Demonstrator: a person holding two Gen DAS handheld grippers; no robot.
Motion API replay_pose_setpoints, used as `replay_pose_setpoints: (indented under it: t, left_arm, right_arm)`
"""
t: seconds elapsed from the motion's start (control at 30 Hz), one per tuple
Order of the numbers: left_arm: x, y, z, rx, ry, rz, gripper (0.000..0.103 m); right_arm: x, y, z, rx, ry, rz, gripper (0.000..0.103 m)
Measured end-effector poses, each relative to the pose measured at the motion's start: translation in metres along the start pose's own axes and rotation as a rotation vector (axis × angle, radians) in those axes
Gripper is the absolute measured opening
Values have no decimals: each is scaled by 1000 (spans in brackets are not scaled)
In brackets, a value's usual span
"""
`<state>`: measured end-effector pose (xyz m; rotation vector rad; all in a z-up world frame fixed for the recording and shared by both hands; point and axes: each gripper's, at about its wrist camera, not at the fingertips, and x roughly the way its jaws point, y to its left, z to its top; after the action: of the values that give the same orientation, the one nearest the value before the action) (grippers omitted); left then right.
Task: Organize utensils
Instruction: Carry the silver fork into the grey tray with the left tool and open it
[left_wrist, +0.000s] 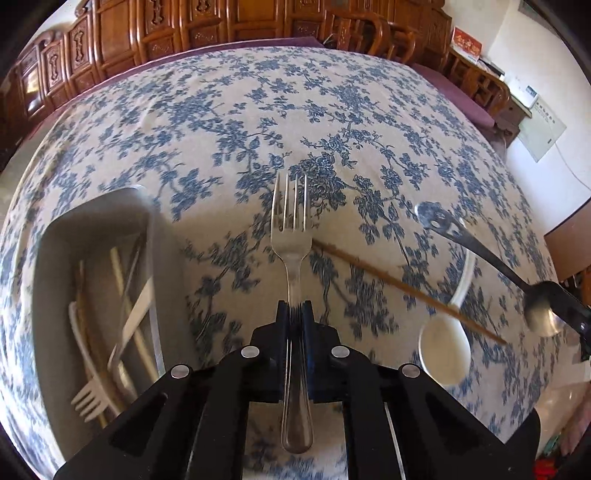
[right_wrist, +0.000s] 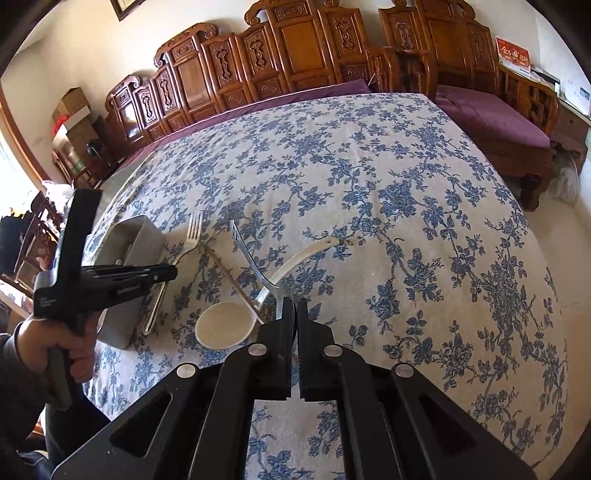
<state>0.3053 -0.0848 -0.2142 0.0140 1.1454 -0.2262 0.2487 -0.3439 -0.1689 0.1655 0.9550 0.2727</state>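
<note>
Glossy metal fork, glossy white plastic-looking spoon, thin wooden chopstick, matt printed cloth tablecloth.

The left gripper is clamped tight on a fork, held by a bare hand on its grip. The right gripper is pinched on a metal spoon, both pointing forward

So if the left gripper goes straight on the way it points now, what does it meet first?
Probably only the flowered tablecloth. The left gripper holds a metal fork pointing ahead; the tray sits to its left, the chopstick to its right. Height is unclear.
</note>
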Motion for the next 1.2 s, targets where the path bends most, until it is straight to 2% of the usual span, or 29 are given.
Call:
replay_pose_setpoints:
  t: [0.37,0.7,1.0,1.2]
  left_arm:
    - [-61,11,-15,24,-93,0,6]
    - [-100,34,-25,0,-155,2,6]
    - [-111,58,-30,-24,-178,14,6]
    - [-99,77,-30,-29,-151,38,6]
  right_arm:
    - [-10,30,2,-25,-24,20,3]
    - [-14,60,5,-59,-37,44,3]
    - [-16,79,7,-78,-44,60,3]
    - [-18,83,5,-78,-45,63,3]
